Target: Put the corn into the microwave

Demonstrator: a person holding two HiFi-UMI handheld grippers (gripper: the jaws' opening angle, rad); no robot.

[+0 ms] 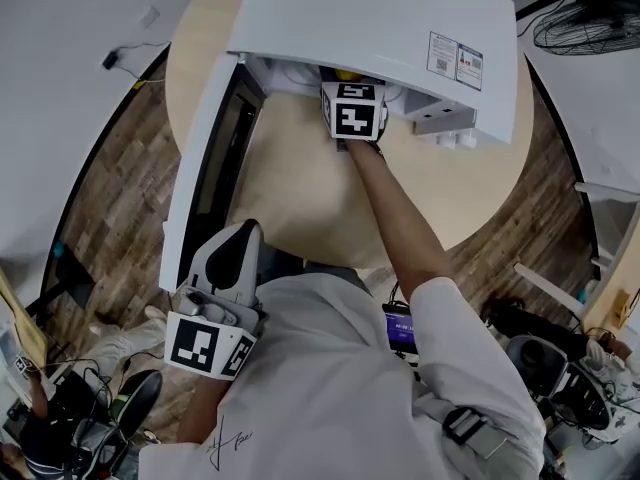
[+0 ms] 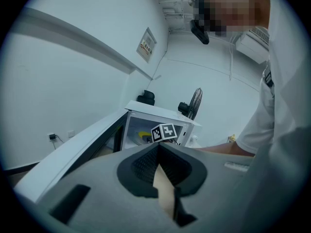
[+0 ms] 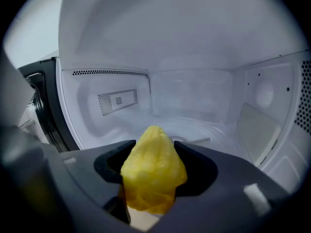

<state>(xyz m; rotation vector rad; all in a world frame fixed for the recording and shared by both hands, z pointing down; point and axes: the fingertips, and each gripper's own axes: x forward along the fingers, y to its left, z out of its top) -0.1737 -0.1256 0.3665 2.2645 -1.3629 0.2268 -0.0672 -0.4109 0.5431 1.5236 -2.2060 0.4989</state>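
The left gripper (image 1: 243,230) is kept beside the open microwave door (image 1: 195,178), jaws pressed together on nothing; the corn (image 3: 153,178) is pinched in the right gripper (image 3: 153,148) at the cavity mouth. Its long axis is pointed tip-first along the jaws; the cavity floor (image 3: 204,130) is found straight ahead, slightly below.

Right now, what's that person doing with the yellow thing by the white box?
A person holds a claw in each hand. The right claw grips the corn and points it into the open microwave on the table. The corn is not set down yet. The door is swung wide open. The left claw is shut and empty, near the person's body.
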